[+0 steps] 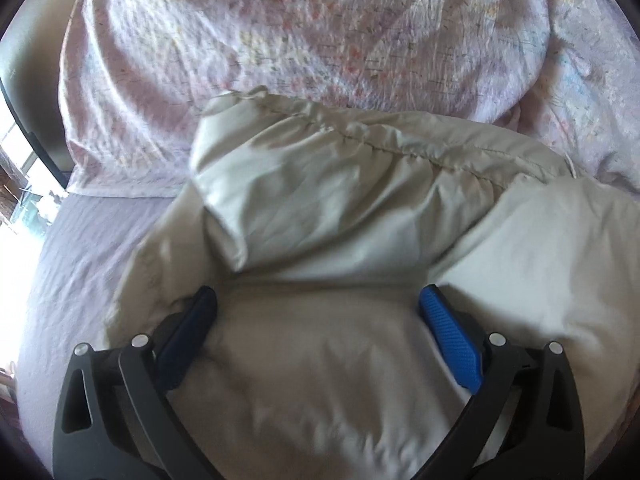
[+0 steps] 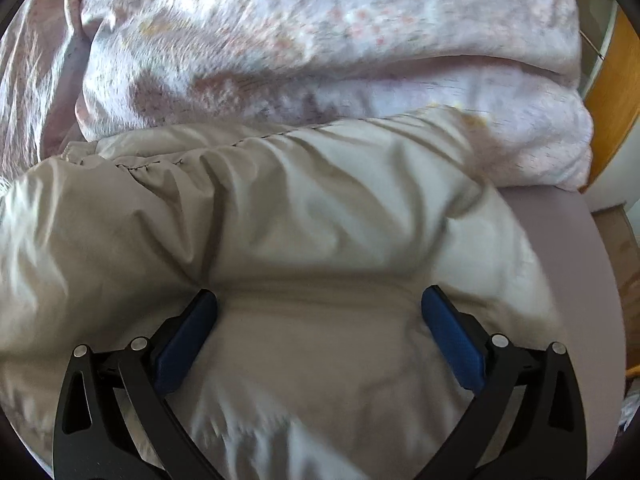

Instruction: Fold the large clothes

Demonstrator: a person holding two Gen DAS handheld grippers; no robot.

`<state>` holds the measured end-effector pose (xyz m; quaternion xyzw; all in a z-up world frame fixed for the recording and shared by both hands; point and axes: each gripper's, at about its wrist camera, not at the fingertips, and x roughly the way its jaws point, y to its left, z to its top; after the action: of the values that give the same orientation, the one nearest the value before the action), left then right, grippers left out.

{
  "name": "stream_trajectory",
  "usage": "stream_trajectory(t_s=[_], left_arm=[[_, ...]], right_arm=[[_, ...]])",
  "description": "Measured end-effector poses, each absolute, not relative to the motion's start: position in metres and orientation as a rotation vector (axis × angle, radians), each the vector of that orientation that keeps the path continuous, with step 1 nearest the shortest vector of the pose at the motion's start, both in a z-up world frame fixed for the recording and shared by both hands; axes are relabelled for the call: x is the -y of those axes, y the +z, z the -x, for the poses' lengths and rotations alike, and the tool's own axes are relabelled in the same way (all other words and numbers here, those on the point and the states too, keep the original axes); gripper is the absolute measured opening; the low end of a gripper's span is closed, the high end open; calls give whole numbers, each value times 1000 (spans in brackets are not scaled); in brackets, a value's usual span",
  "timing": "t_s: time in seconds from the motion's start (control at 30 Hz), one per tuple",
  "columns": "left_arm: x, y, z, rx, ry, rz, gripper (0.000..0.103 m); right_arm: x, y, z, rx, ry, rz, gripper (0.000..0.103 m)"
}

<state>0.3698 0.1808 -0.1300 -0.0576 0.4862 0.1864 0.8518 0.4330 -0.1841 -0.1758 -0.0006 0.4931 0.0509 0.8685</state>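
A large puffy beige jacket (image 1: pixel 320 208) lies bunched on the bed, one padded part with a stitched seam folded across its top. My left gripper (image 1: pixel 318 296) hovers low over the jacket's near part, open wide, blue pads (image 1: pixel 448 336) apart and nothing between them. In the right wrist view the same jacket (image 2: pixel 280 208) spreads across the middle, its seam running along the far edge. My right gripper (image 2: pixel 319 296) is also open wide just above the fabric, with cloth lying under the gap but not pinched.
A pink floral quilt (image 1: pixel 304 40) is heaped behind the jacket, also the quilt (image 2: pixel 320 40) in the right view. The lilac bed sheet (image 1: pixel 76 264) shows at left. The bed edge (image 2: pixel 572 264), a wooden door frame (image 2: pixel 616 92) and a bright window (image 1: pixel 24 184) lie at the sides.
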Motion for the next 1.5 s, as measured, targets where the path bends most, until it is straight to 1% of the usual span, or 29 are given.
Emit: stream_trajectory(t_s=[0.13,0.27,0.37,0.47,0.57,0.67,0.7,0.73,0.77,0.8,0.83,0.87,0.9,0.93,0.97,1.0,1.03,1.1,1.3,1.5], left_arm=[[-186,-110,-350,-1027,410,98,100],[-206,-92,-330,-1018,462,77,100],[-228,-92,-322,-1040,478,121,100],[-248,-107,-319,-1096,474,193,99],[-255,-122,-309,-1130,452,261,97],[-256,-130,-309,-1136,433,309,93],[-256,-133,-309,-1135,426,326,89],[-256,-135,-310,-1132,414,351,87],[-255,-140,-301,-1128,408,367,82],[-254,-144,-299,-1122,404,388,77],[-253,-146,-297,-1114,403,400,74],[-252,-148,-296,-1104,405,408,67],[-249,-149,-294,-1091,399,418,57],[-246,-148,-294,-1084,393,421,52],[-242,-147,-293,-1081,391,414,42],[-238,-144,-292,-1076,390,395,36],[-235,-141,-291,-1074,388,378,35],[-231,-135,-285,-1073,379,373,31],[-242,-118,-259,-1080,374,371,30],[-252,-108,-204,-1099,368,366,30]], right_arm=[[215,-154,-419,-1015,26,-42,102],[255,-146,-406,-1025,-51,-93,102],[284,-160,-405,-1110,-35,-222,102],[294,-184,-410,-1217,47,-364,102],[291,-201,-413,-1265,90,-425,101],[289,-215,-416,-1300,115,-501,98],[289,-217,-417,-1301,112,-514,95],[288,-219,-418,-1303,119,-527,88],[288,-220,-417,-1305,119,-536,86],[288,-221,-417,-1303,116,-546,79],[289,-221,-415,-1301,114,-553,71],[288,-220,-413,-1298,110,-557,67],[289,-219,-411,-1295,105,-567,59],[290,-217,-410,-1291,104,-581,50],[290,-213,-409,-1288,106,-595,46],[290,-210,-407,-1280,111,-609,39],[294,-208,-404,-1275,114,-616,35],[292,-202,-396,-1270,118,-622,32],[291,-199,-384,-1290,151,-640,31],[274,-206,-335,-1334,224,-659,30]])
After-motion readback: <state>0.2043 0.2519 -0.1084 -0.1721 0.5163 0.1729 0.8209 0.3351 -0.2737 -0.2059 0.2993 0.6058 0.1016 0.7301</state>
